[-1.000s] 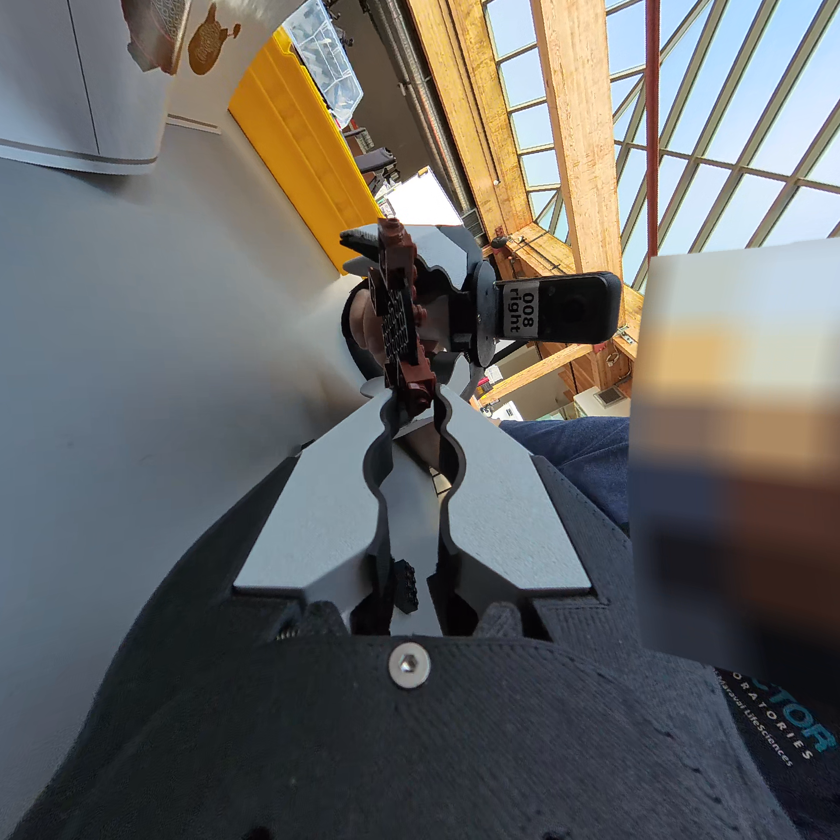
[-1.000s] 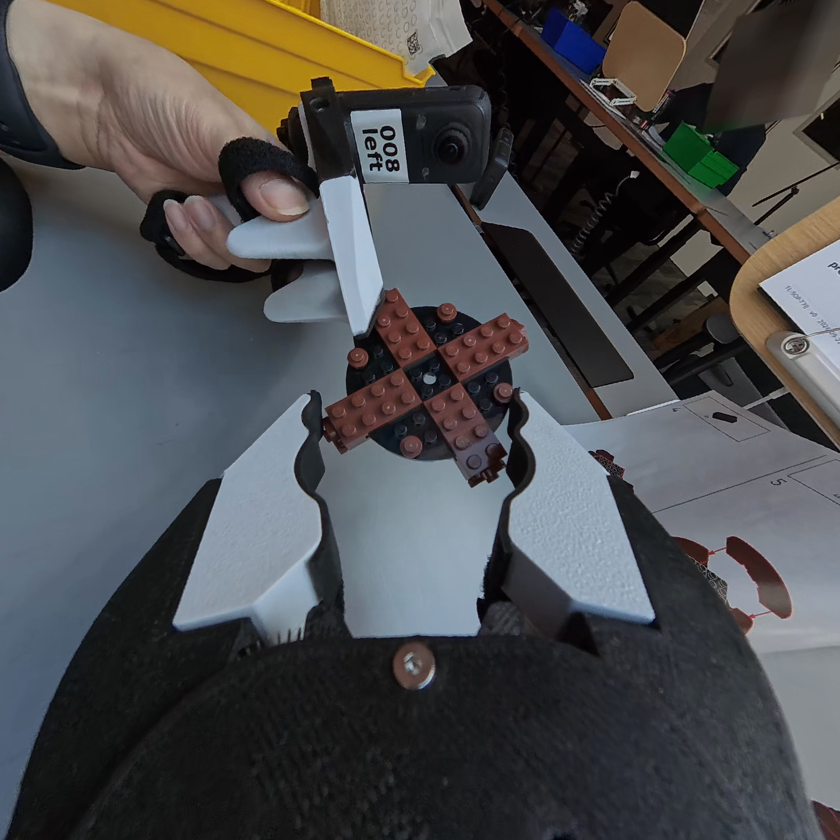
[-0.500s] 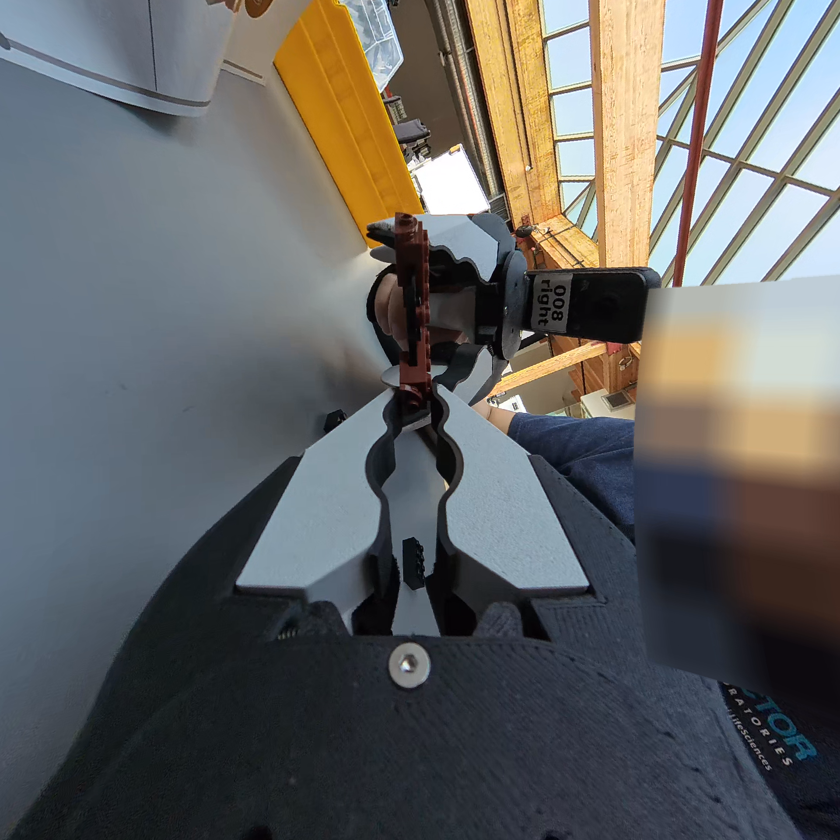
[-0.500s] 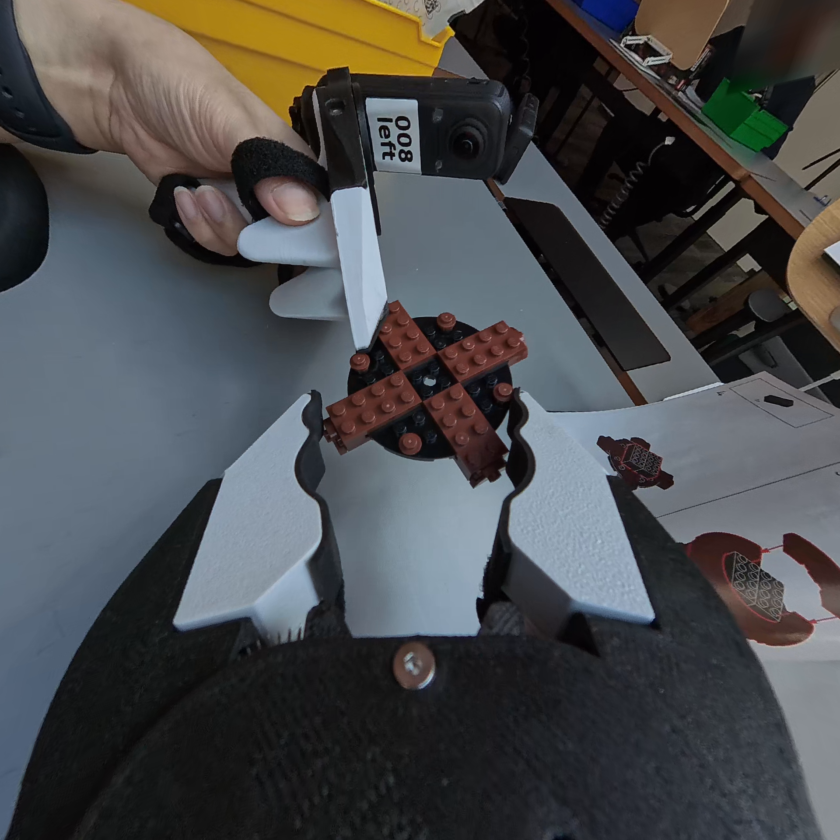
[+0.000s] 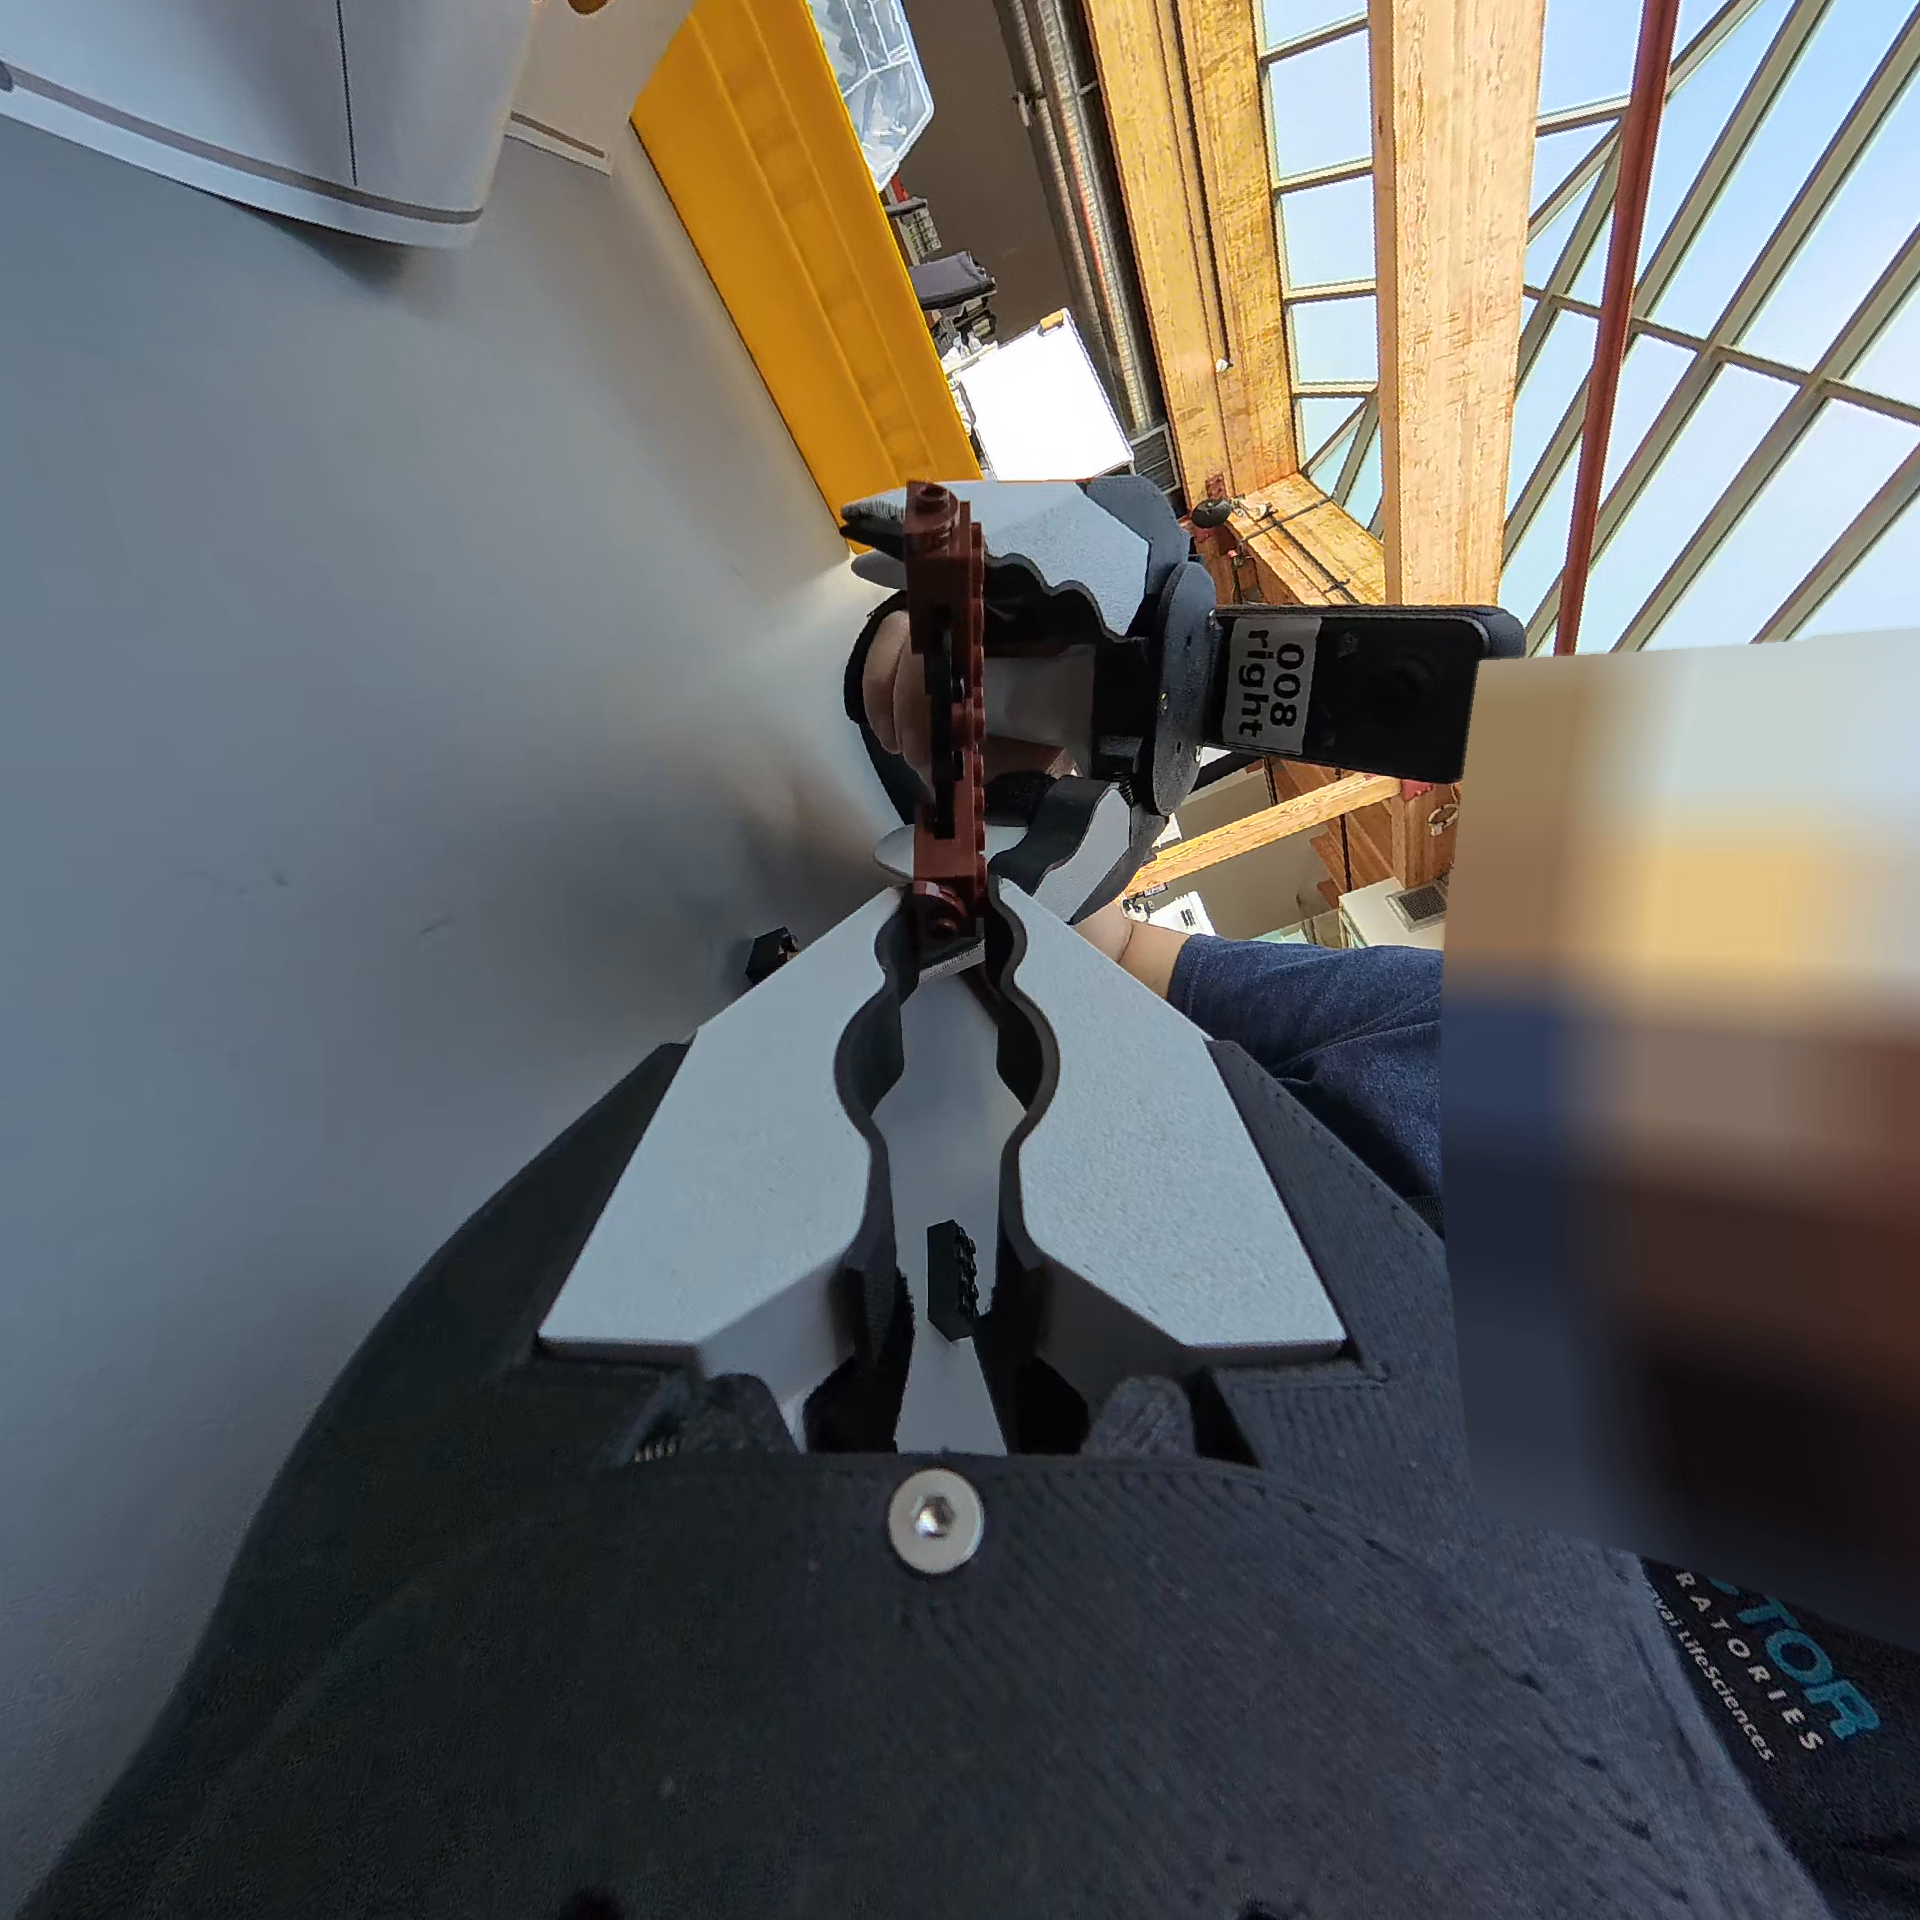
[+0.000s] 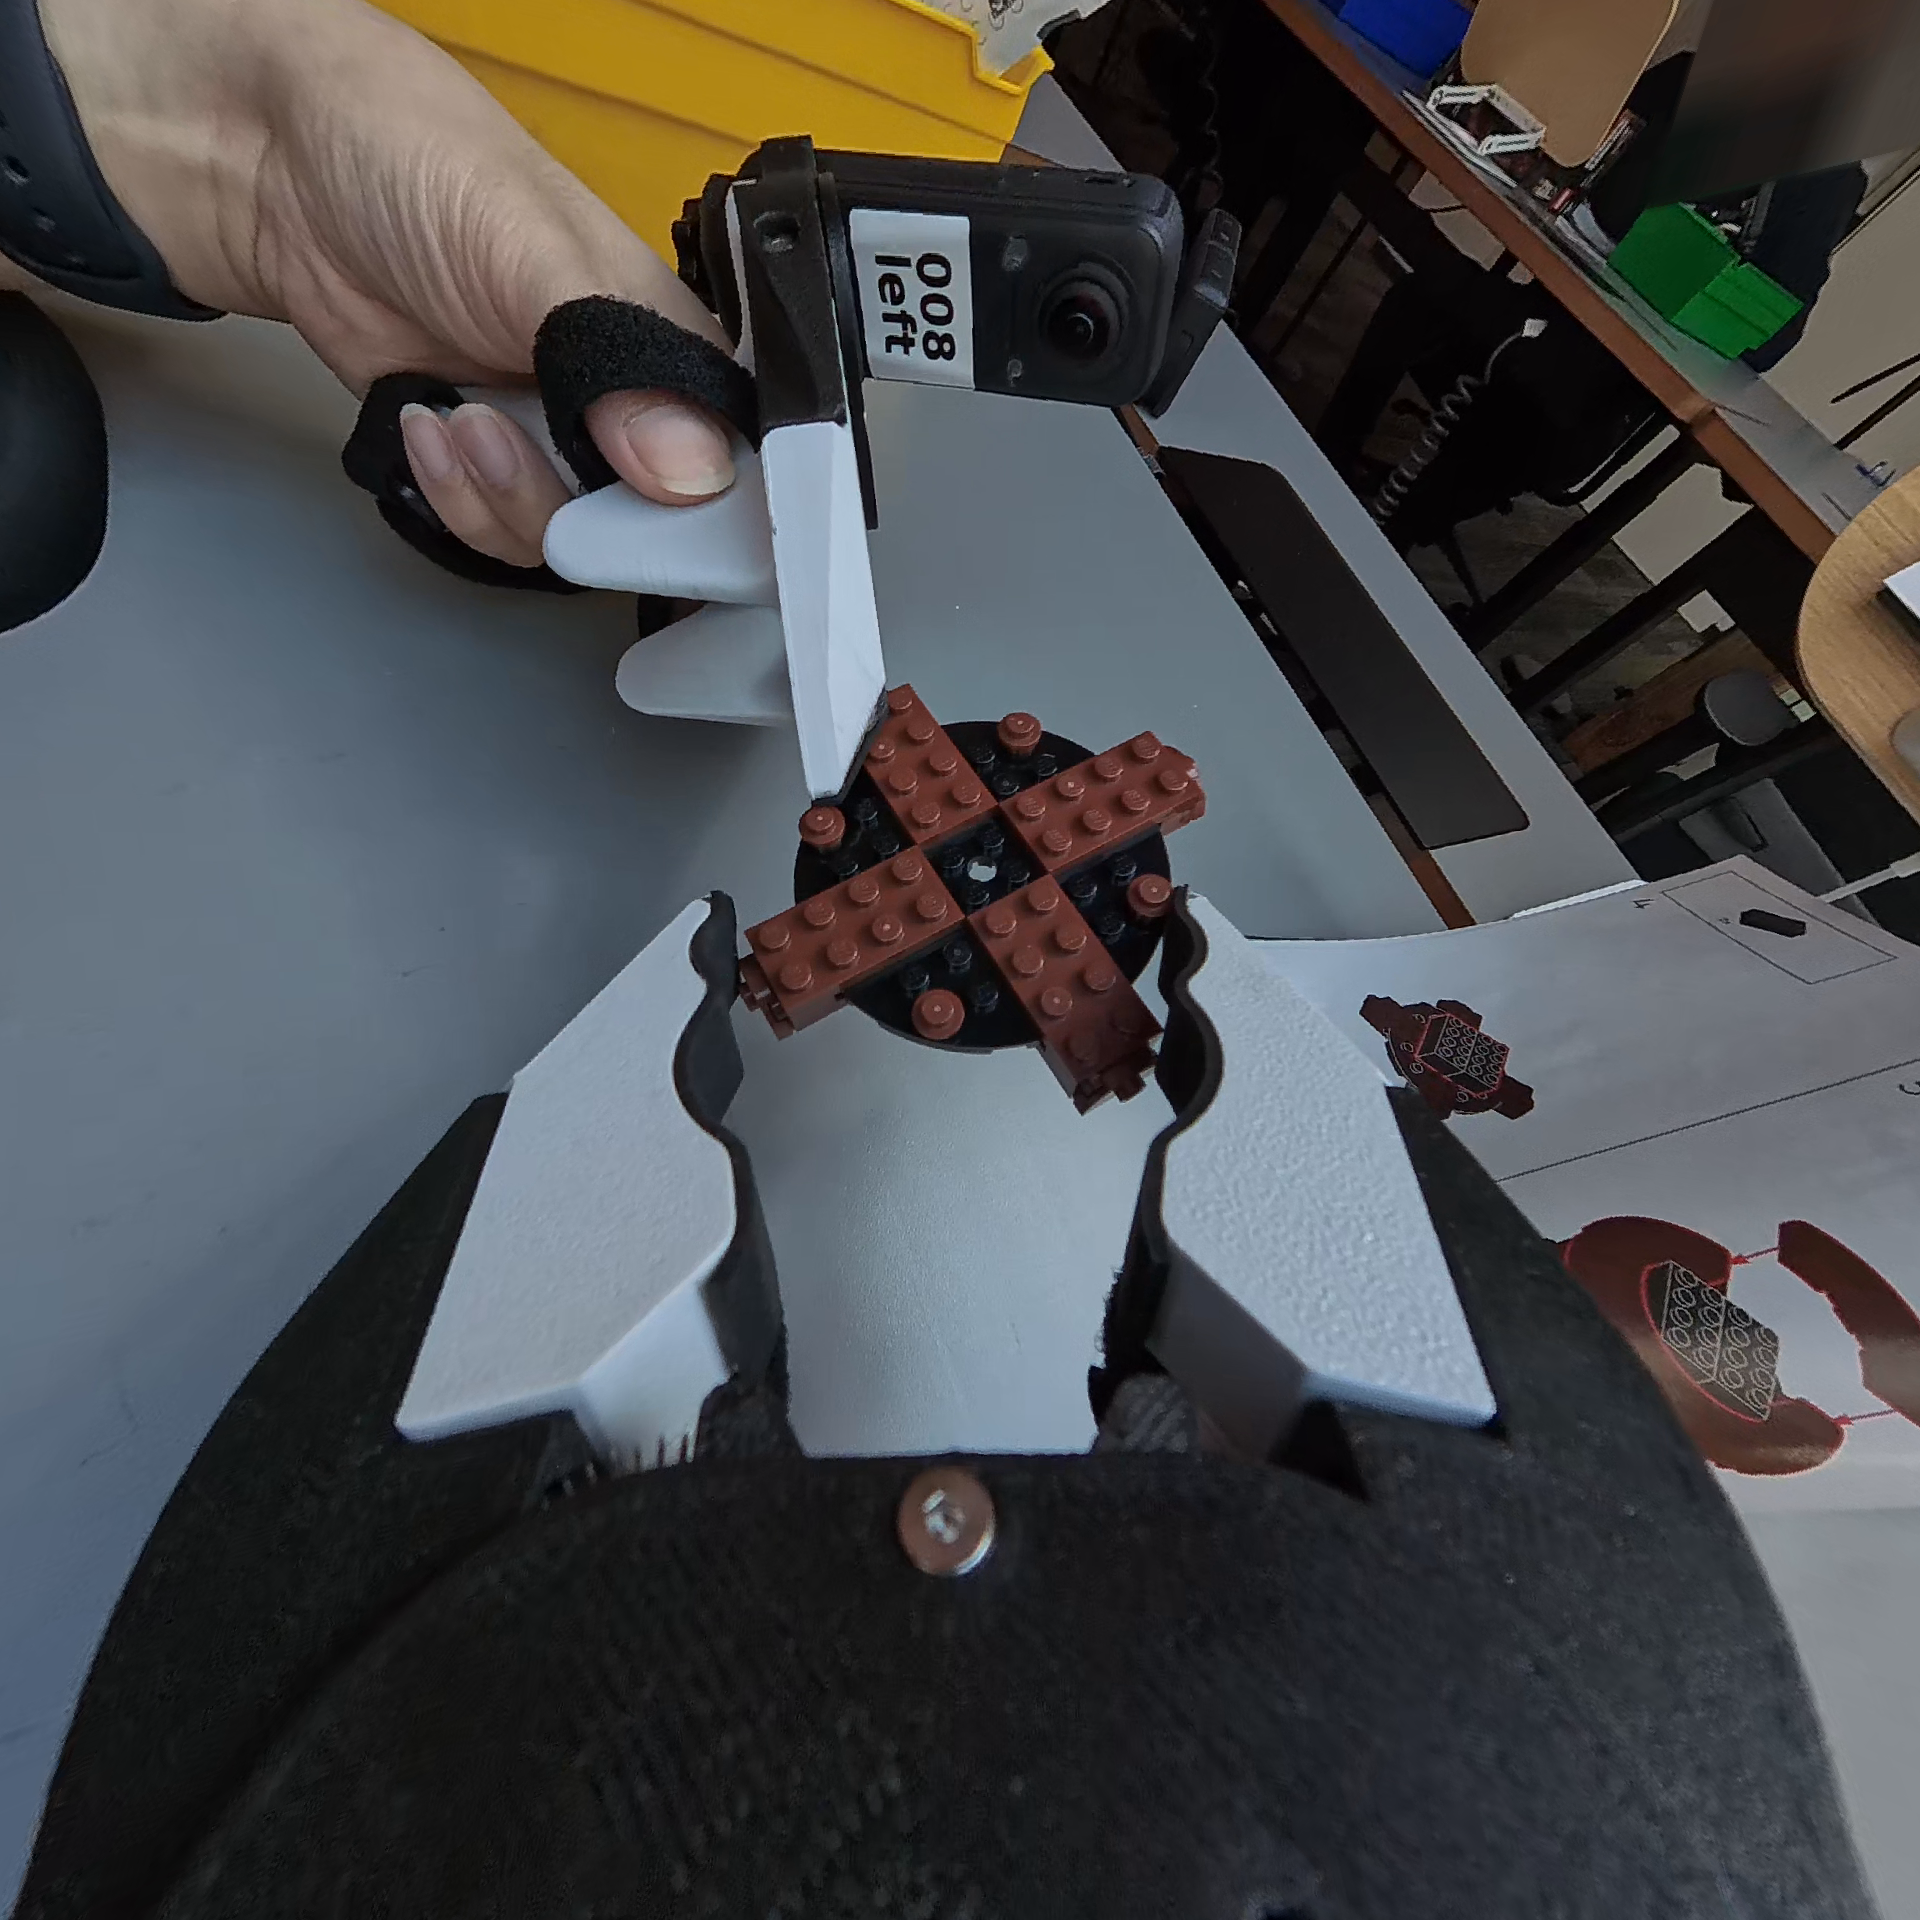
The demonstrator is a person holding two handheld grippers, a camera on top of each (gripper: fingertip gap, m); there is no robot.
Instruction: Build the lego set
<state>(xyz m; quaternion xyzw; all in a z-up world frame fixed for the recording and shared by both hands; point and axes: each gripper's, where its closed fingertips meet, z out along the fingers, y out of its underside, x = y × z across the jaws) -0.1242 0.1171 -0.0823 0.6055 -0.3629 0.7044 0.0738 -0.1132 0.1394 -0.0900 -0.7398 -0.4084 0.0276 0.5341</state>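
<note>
The lego assembly (image 6: 977,883) is a black round plate with four brown plates laid on it as a cross and single brown studs between them. It is held above the grey table (image 6: 260,831). My right gripper (image 6: 951,914) is shut on it, one finger on a brown arm's end, the other against the disc's rim. My left gripper (image 6: 831,779) comes from above and is shut on the far brown arm. In the left wrist view the assembly (image 5: 945,707) is edge-on, my left gripper (image 5: 951,914) pinches its near end, and the right gripper (image 5: 1039,675) holds it behind.
The instruction sheet (image 6: 1662,1039) lies on the table to the right. A yellow bin (image 6: 727,104) stands at the back, also in the left wrist view (image 5: 810,260). Two small black bricks (image 5: 951,1283) (image 5: 771,951) lie on the table. A person's hand (image 6: 364,208) holds the left gripper. Only a small space, under 4 cm, lies between the two pairs of fingers.
Both grippers have kept their hold and shifted together. In the left wrist view the assembly has turned from slightly angled to edge-on. The instruction sheet has slid in the right view.
</note>
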